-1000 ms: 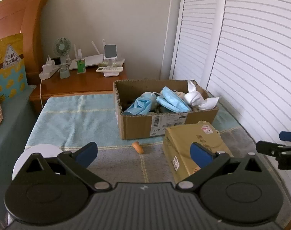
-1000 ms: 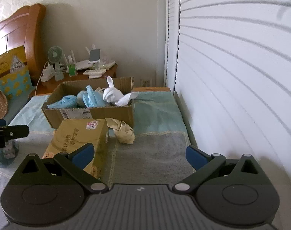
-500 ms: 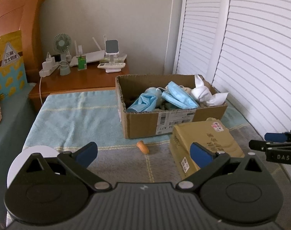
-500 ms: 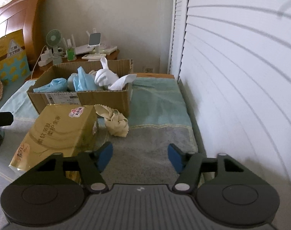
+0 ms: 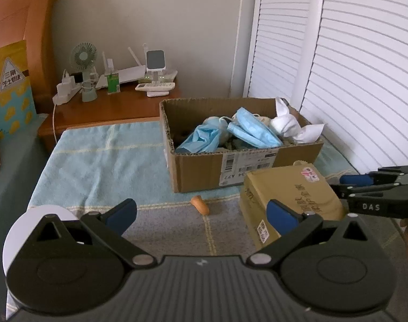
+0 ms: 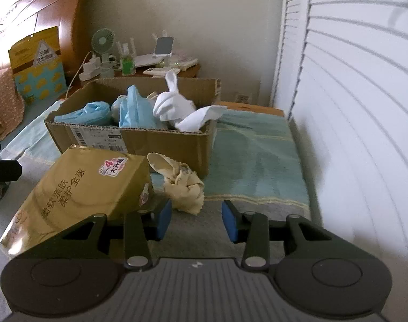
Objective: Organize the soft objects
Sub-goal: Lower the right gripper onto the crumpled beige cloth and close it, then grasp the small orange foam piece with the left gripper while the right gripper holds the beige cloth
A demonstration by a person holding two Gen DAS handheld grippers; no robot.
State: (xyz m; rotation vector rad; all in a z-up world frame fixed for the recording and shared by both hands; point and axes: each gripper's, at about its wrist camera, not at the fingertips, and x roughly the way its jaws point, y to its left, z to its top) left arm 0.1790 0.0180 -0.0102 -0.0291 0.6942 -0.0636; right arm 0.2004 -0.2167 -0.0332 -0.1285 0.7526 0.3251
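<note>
A cardboard box (image 5: 204, 171) (image 6: 161, 139) on the bed holds blue masks (image 5: 253, 128) (image 6: 134, 112) and white cloths (image 5: 287, 123) (image 6: 174, 104). A crumpled cream cloth (image 6: 184, 187) lies in front of the box, beside a gold tissue pack (image 6: 86, 187) (image 5: 292, 196). My right gripper (image 6: 196, 218) is partly open and empty, its jaws just short of the cream cloth; it also shows in the left wrist view (image 5: 365, 182). My left gripper (image 5: 201, 213) is wide open and empty, above the bed. A small orange piece (image 5: 200, 205) lies before the box.
A white round object (image 5: 43, 214) sits at my left. A wooden nightstand (image 5: 110, 104) with a fan, charger and phone stand is behind the bed. White louvred doors (image 6: 351, 107) run along the right. A yellow bag (image 5: 8, 91) leans on the headboard.
My right gripper has moved forward and down toward the cream cloth, and its jaws have narrowed from wide open to partly open. The left gripper has drifted slightly.
</note>
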